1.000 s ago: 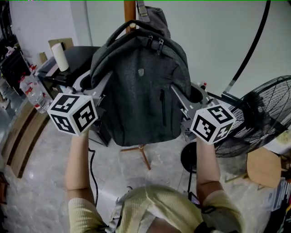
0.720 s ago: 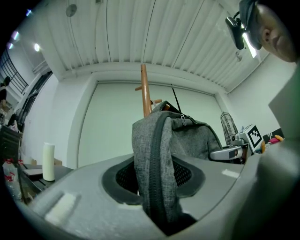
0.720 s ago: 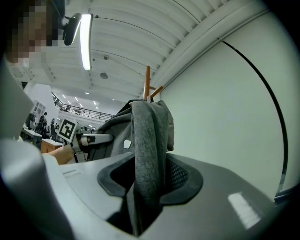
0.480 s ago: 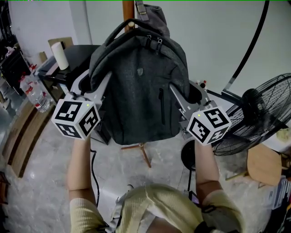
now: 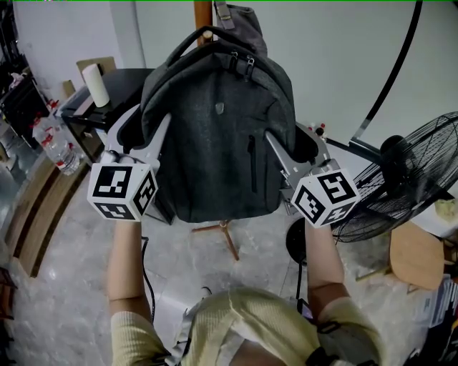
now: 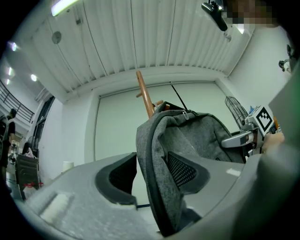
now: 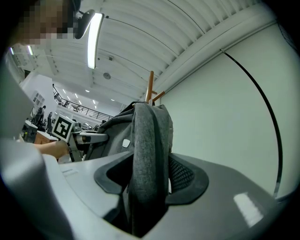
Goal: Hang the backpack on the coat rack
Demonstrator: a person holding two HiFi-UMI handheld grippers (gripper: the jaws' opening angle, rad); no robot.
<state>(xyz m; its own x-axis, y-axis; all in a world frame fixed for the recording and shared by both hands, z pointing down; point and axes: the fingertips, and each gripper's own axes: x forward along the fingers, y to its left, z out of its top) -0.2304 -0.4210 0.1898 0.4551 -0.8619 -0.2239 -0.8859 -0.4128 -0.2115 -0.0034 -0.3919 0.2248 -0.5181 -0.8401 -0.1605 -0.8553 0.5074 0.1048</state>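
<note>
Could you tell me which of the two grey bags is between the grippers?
The large front backpack with zip pulls; the other grey bag hangs higher, behind it.

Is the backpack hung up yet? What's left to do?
Nearly done. The backpack looks hung: its top handle is hooked on the coat rack. In hand: the left tool and right tool are opening, each with a side of the bag between its jaws. Left to do: pull both tools clear and check it stays up.
</note>
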